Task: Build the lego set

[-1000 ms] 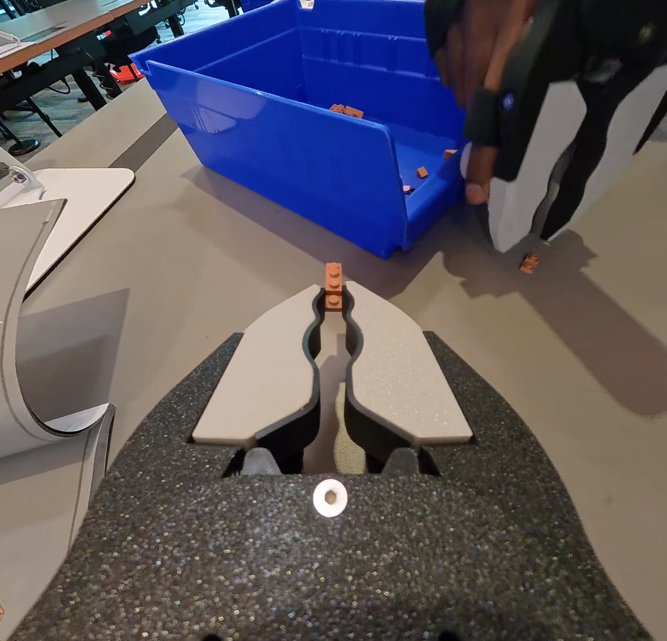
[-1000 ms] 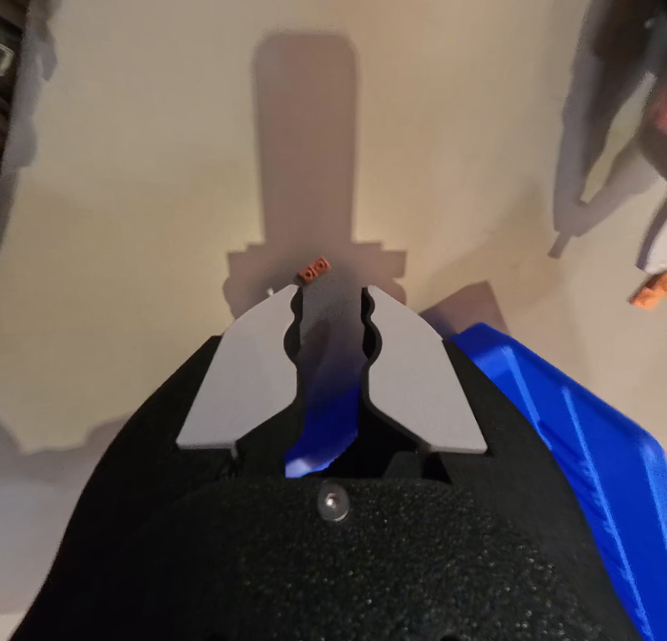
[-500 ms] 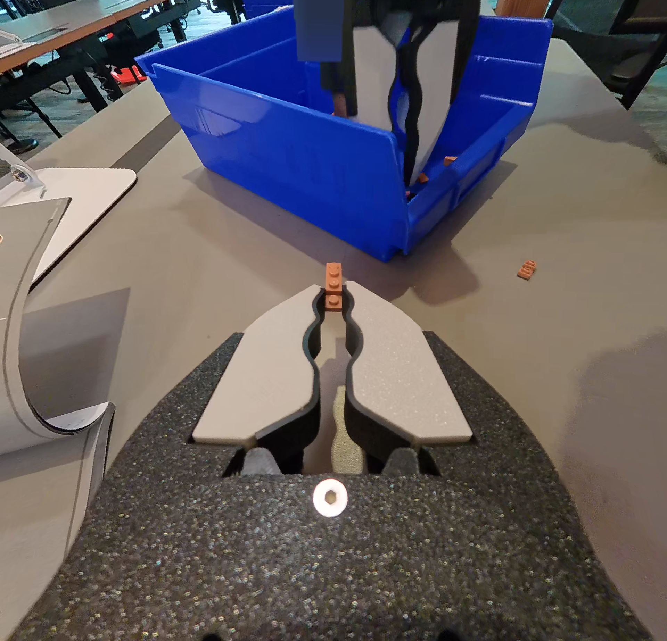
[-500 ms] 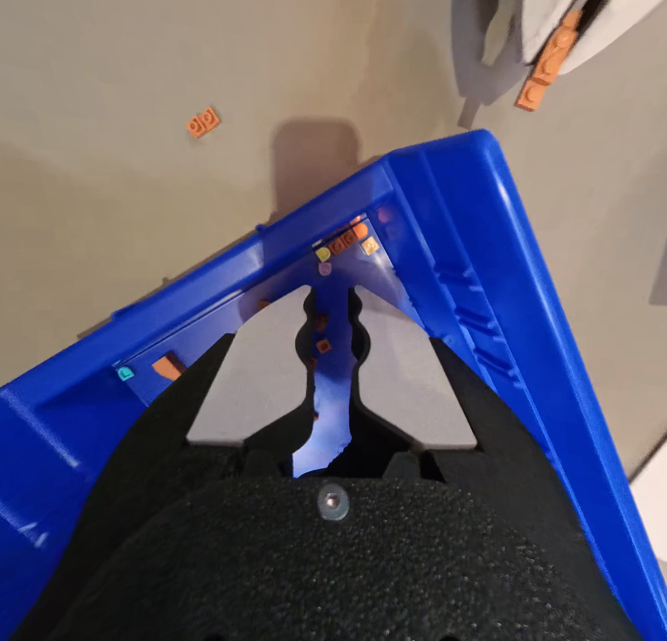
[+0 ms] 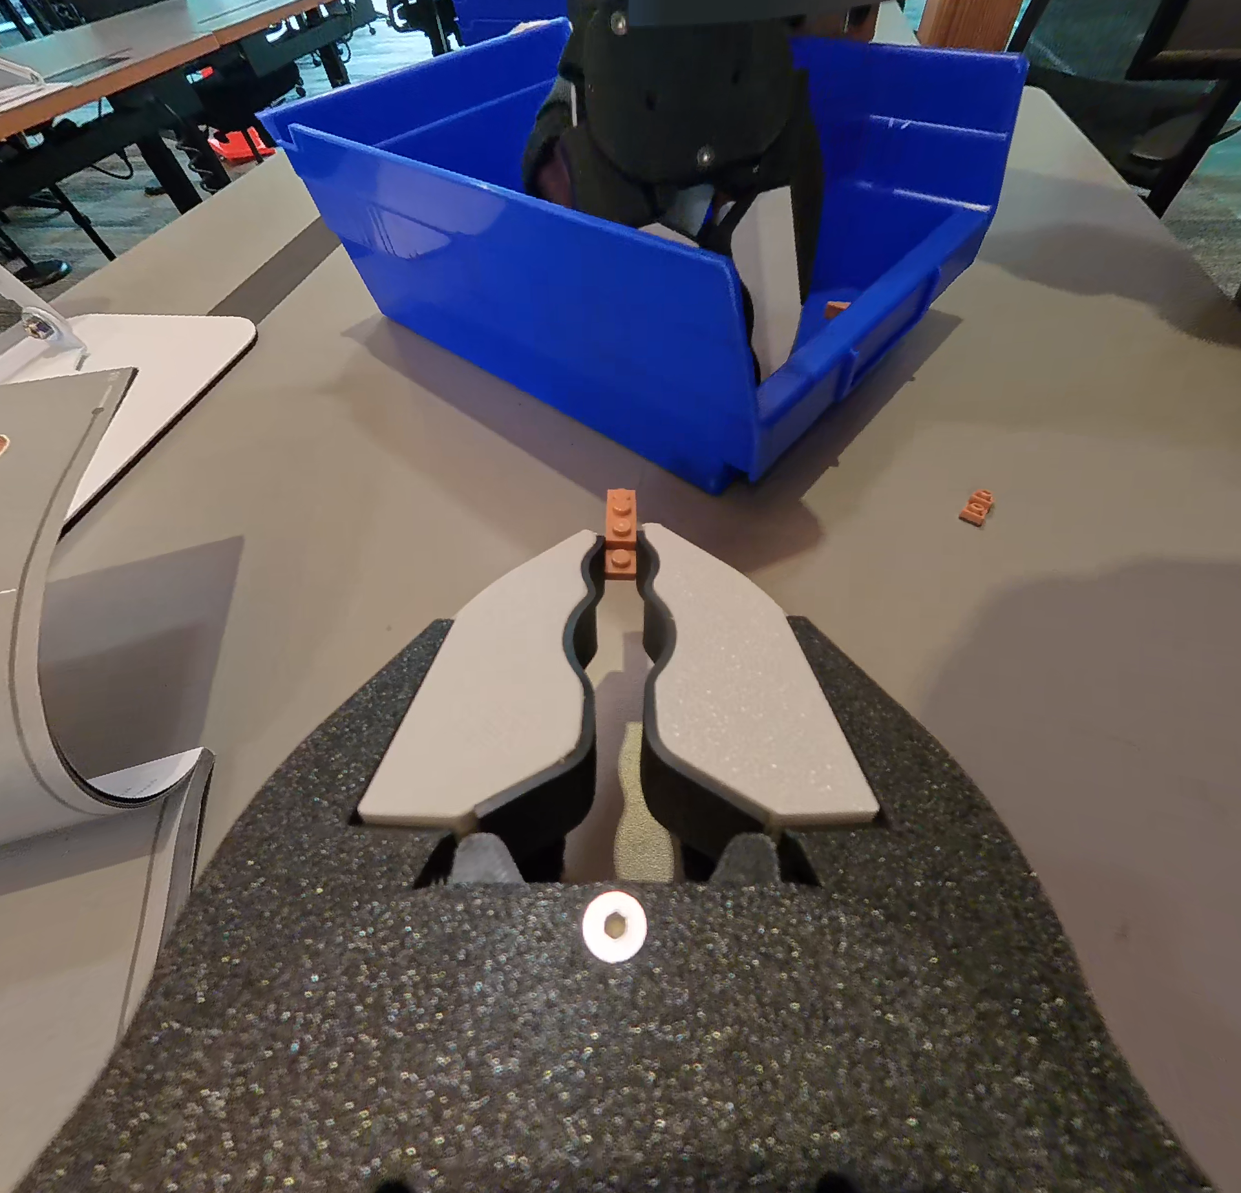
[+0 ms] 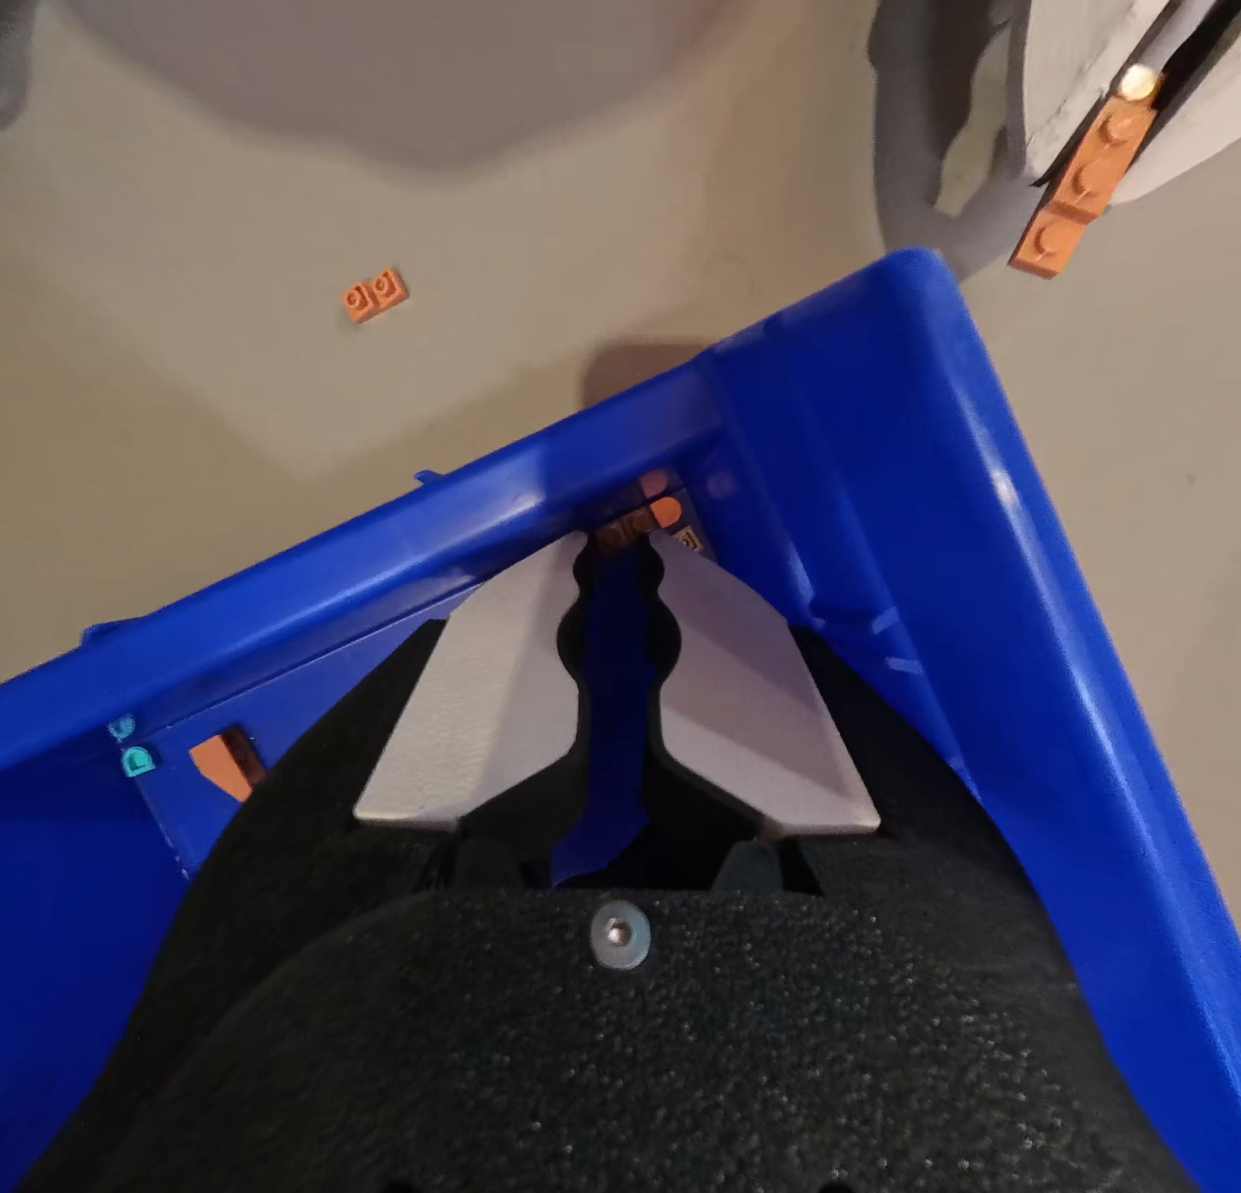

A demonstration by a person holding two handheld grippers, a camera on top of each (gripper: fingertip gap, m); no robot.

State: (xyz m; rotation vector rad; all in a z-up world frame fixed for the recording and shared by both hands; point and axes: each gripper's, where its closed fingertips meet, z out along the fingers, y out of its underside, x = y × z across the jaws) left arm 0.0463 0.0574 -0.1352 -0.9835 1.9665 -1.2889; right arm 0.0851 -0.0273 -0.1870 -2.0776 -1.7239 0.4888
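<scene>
Inside blue bin (image 6: 1007, 556), orange bricks (image 6: 665, 513) crowd one corner.

surface: grey table (image 5: 336, 489) | on it: blue bin (image 5: 571, 315); small orange brick (image 5: 977, 508); white board (image 5: 168, 362)

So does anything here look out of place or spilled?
One small brown plate lies loose on the grey table, outside the blue bin where the other pieces sit. Nothing looks damaged.
</scene>
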